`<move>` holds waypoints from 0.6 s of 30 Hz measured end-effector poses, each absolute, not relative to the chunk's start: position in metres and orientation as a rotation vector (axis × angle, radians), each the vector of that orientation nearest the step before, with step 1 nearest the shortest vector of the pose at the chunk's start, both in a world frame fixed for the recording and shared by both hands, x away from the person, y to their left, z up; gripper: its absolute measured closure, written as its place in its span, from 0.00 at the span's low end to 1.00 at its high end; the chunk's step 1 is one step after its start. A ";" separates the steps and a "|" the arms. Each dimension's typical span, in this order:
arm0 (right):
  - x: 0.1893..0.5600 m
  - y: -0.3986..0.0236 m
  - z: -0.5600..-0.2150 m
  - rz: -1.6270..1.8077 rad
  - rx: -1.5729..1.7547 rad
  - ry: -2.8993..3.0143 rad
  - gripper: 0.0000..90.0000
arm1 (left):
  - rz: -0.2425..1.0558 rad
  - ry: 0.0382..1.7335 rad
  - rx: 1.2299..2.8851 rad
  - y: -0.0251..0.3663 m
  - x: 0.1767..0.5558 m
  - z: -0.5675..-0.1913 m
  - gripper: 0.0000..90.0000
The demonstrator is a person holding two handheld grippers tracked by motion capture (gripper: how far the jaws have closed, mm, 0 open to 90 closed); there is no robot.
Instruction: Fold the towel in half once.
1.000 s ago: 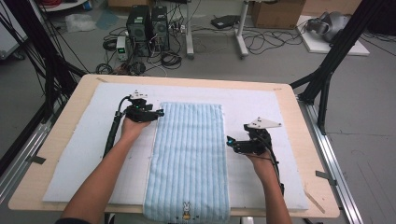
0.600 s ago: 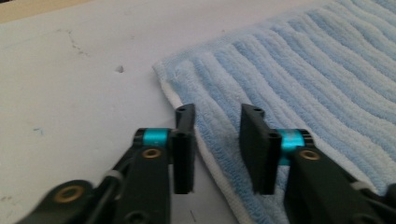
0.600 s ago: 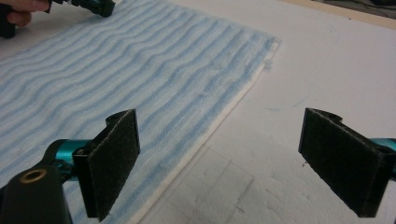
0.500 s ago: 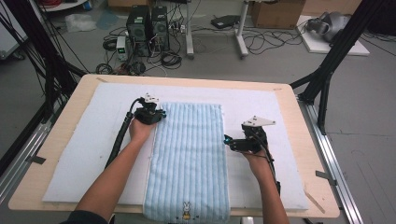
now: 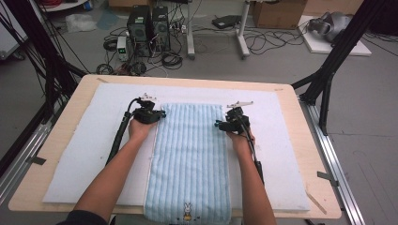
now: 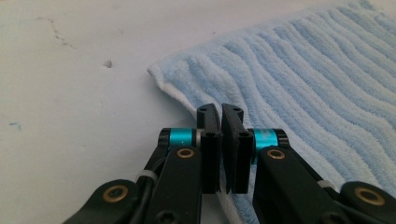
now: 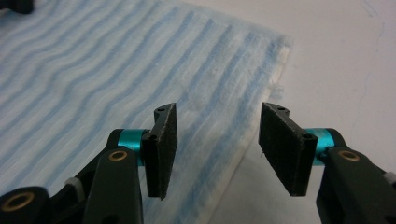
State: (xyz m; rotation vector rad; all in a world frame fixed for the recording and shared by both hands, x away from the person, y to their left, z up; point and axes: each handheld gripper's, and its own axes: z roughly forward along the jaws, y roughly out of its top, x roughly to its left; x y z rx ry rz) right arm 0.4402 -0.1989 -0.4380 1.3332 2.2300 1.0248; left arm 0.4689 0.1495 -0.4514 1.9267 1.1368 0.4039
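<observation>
A light blue striped towel (image 5: 190, 154) lies flat lengthwise on the white mat (image 5: 94, 136), with a small rabbit picture at its near end. My left gripper (image 5: 157, 114) sits at the towel's left edge near the far corner. In the left gripper view its jaws (image 6: 220, 109) are shut on the towel's (image 6: 303, 79) white hem. My right gripper (image 5: 220, 124) is at the right edge near the far corner. Its jaws (image 7: 219, 109) have just been closing and stand half apart over the towel's (image 7: 116, 60) edge, pads not touching it.
The mat covers most of the wooden table (image 5: 70, 103). Black frame posts (image 5: 328, 79) stand at the table's sides. Computers (image 5: 148, 23), cables and boxes lie on the floor beyond the far edge.
My right hand has moved away from the person along the towel's right edge, and its jaws have narrowed. The left jaws have shut on the left hem; that hand has barely moved.
</observation>
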 end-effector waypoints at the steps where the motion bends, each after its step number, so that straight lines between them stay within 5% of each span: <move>1: 0.444 -0.196 -0.439 0.993 1.344 2.231 0.53 | 0.406 1.138 1.919 0.149 0.469 -0.452 0.95; 8: 0.455 -0.189 -0.442 0.928 1.373 2.221 0.61 | 0.402 1.130 1.932 0.149 0.468 -0.452 0.95; 12: 0.456 -0.190 -0.441 0.972 1.342 2.268 0.93 | 0.388 1.118 1.934 0.150 0.468 -0.452 0.96; 18: 0.462 -0.190 -0.437 0.956 1.270 2.206 0.97 | 0.386 1.139 1.815 0.159 0.478 -0.443 0.96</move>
